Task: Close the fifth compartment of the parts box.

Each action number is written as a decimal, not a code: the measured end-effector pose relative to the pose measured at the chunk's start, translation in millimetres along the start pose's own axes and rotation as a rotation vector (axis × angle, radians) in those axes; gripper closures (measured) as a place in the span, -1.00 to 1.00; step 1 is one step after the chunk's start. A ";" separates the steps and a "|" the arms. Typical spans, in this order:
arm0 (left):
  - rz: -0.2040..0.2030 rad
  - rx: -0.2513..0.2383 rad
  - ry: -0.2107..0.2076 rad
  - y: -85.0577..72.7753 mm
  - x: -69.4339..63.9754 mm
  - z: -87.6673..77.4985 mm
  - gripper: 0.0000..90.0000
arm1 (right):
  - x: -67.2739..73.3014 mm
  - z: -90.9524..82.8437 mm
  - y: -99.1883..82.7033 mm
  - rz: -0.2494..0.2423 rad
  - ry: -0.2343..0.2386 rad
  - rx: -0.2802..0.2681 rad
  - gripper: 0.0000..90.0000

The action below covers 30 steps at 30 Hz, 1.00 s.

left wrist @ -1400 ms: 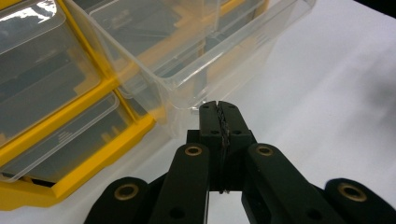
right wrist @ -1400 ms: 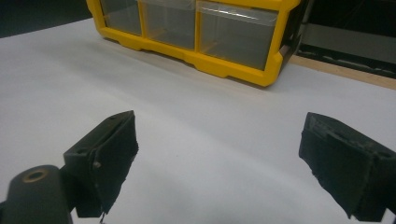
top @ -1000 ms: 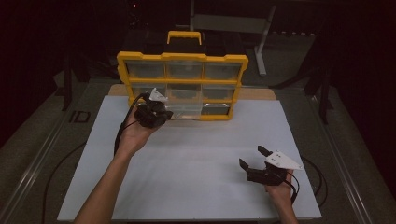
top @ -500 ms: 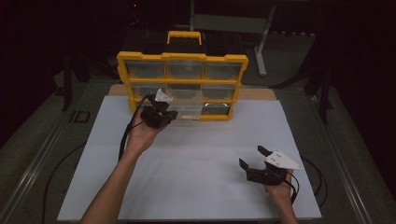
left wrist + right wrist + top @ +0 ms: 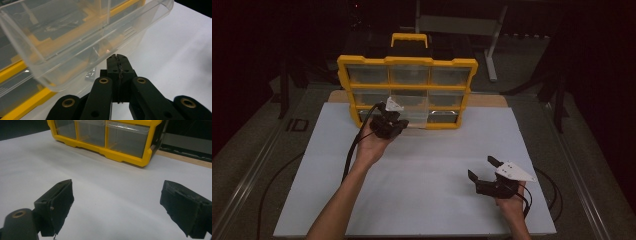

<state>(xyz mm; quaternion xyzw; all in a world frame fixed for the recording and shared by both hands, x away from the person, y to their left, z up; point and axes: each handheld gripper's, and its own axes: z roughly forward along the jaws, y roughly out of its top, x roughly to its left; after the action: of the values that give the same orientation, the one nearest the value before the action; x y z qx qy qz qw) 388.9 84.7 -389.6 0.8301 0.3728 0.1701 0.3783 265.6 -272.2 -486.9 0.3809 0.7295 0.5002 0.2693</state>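
The yellow organizer (image 5: 407, 92) stands at the far edge of the white mat (image 5: 422, 175); its clear drawer (image 5: 82, 37) juts out just above and beyond the left gripper (image 5: 388, 123), whose jaws are pressed together, seemingly pinching the drawer's lower front lip. The right gripper (image 5: 493, 179), released wide, rests near-right, well apart. No readable writing on the organizer

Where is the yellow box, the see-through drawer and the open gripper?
yellow box (image 5: 407, 60), high view, on its top frame edge.
see-through drawer (image 5: 75, 37), left gripper view, on its clear front wall.
right gripper (image 5: 482, 168), high view, between its open fingertips.
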 end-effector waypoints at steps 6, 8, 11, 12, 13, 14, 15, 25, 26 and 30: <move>-0.014 -0.011 0.011 1.9 0.8 1.4 1.00 | -0.4 0.1 0.0 -0.001 0.001 0.000 -0.75; -0.017 -0.013 0.012 2.9 1.0 1.7 1.00 | -0.3 0.2 0.1 -0.002 0.001 0.001 -0.75; -0.014 -0.013 0.018 3.7 0.4 2.4 1.00 | -0.3 0.3 0.1 -0.002 0.002 0.001 -0.75; -0.015 -0.016 0.021 4.4 0.2 3.0 1.00 | -0.4 0.3 0.1 -0.002 0.003 0.001 -0.75; -0.014 -0.016 0.021 4.8 0.4 3.1 1.00 | -0.4 0.4 0.1 -0.002 0.003 0.002 -0.75; -0.019 -0.018 0.020 5.3 0.5 3.3 1.00 | -0.4 0.3 0.1 -0.002 0.003 0.001 -0.75; -0.021 -0.020 0.020 5.7 0.6 3.5 1.00 | -0.4 0.3 0.1 -0.001 0.003 0.001 -0.75; -0.031 -0.026 0.026 9.8 2.4 5.6 1.00 | -0.8 0.6 0.1 -0.003 0.005 0.002 -0.75; -0.030 -0.026 0.027 10.1 2.7 5.7 1.00 | -0.9 0.6 0.1 -0.002 0.004 0.001 -0.75; -0.032 -0.024 0.028 11.0 3.6 6.3 1.00 | -1.6 0.8 -0.1 -0.002 0.005 0.000 -0.75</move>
<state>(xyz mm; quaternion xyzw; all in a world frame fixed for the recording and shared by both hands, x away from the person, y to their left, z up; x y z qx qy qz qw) 400.2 79.5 -385.4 0.8169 0.3890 0.1801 0.3858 267.1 -273.1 -487.2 0.3789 0.7307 0.5009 0.2678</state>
